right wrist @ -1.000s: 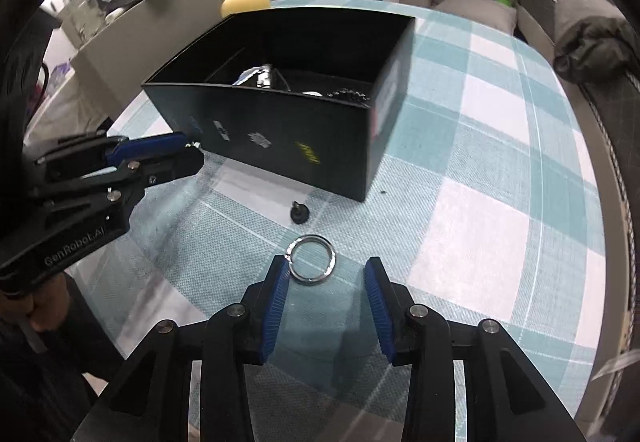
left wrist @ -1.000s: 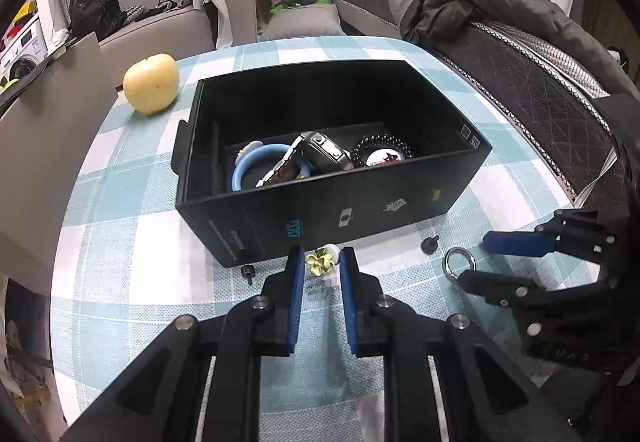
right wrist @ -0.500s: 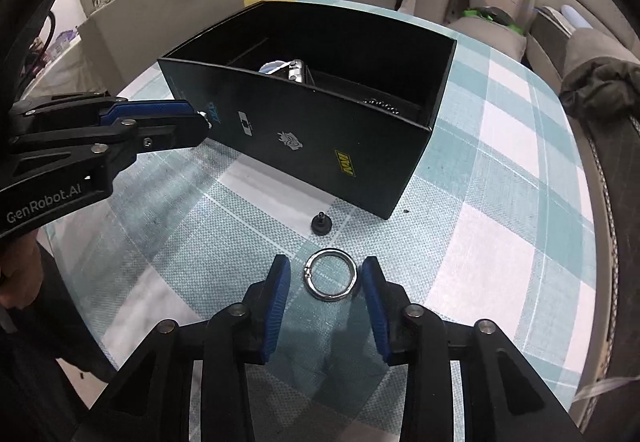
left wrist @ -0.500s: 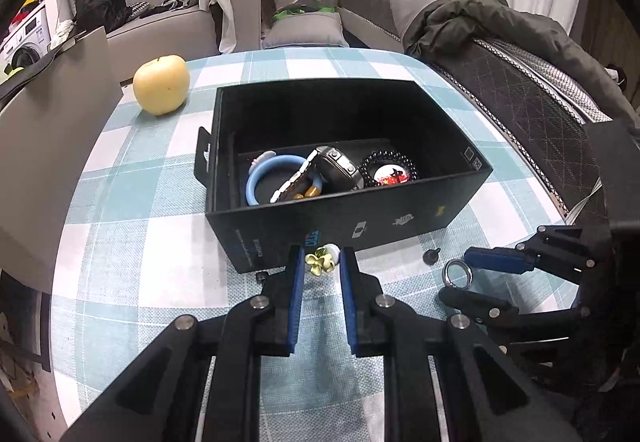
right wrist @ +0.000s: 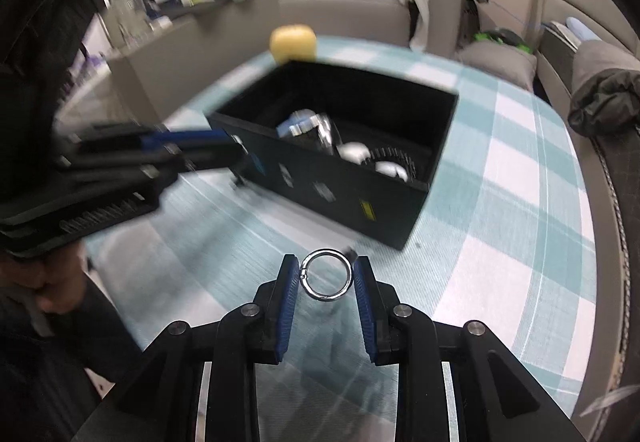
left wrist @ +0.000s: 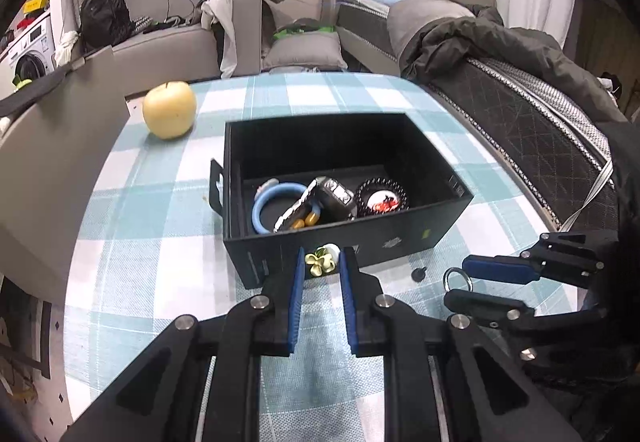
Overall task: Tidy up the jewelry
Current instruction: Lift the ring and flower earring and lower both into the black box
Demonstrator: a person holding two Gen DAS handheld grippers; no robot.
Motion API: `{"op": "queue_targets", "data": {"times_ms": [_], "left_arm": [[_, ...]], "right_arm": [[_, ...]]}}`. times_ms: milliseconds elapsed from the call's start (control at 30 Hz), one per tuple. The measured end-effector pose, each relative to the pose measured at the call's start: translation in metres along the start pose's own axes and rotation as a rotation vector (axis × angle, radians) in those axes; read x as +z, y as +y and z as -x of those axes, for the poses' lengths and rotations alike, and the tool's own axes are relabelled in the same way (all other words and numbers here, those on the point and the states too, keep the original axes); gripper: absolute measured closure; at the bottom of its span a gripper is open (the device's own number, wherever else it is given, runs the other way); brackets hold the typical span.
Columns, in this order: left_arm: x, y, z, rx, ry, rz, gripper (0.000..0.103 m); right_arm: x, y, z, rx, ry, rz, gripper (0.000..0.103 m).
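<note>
Left tongs (left wrist: 320, 266) clamp a small yellow-green flower piece with a white bead (left wrist: 321, 260), held at the fingertips just in front of the near wall of the black box (left wrist: 400, 246). Right tongs (right wrist: 325, 276) are closed on a silver ring (right wrist: 326, 274), pads touching both sides; ring stands upright, lifted off the counter (left wrist: 152, 226), near the box's front right corner.

Counter: round, teal-and-white checked cloth. Sofa (left wrist: 168, 46) and bed (left wrist: 520, 90) behind it, cluttered.

Box sits mid-counter, open top. Inside, left to right:
- blue bangle (left wrist: 276, 202), lying flat
- watch (left wrist: 316, 202) lying over the bangle's right edge
- yellow-orange bits (left wrist: 304, 220) below the watch, too small to identify
- black beaded bracelet around a red/white disc (left wrist: 382, 198), right side of the box floor

Yellow apple (left wrist: 170, 109) on the counter beyond the box's far left corner, well apart from it.

Small black stud-like piece (left wrist: 419, 274) on the cloth, just in front of the box, between the two tongs. Right view is motion-blurred; box contents there not readable.
</note>
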State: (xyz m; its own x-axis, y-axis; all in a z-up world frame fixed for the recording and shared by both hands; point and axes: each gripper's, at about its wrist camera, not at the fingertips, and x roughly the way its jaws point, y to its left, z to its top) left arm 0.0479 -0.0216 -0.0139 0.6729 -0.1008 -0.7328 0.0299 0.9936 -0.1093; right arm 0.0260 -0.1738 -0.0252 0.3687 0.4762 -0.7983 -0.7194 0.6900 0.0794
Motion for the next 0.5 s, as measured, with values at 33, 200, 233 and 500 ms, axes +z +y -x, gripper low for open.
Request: {"op": "queue_targets", "data": {"times_ms": [33,200,233,500], "left_arm": [[0.001,0.0,0.002,-0.001,-0.008,0.0,0.09],[0.005,0.005,0.01,0.003,-0.05,0.008,0.09],[0.006,0.006,0.01,0.005,-0.053,0.011,0.09],[0.028,0.007,0.018,-0.004,-0.092,0.025,0.09]], "right_arm": [[0.003,0.0,0.006,0.013,-0.027,-0.007,0.076],[0.014,-0.006,0.026,0.025,-0.124,-0.062,0.076],[0.016,-0.008,0.028,0.024,-0.138,-0.077,0.076],[0.048,-0.025,0.039,0.005,-0.221,-0.148,0.076]]}}
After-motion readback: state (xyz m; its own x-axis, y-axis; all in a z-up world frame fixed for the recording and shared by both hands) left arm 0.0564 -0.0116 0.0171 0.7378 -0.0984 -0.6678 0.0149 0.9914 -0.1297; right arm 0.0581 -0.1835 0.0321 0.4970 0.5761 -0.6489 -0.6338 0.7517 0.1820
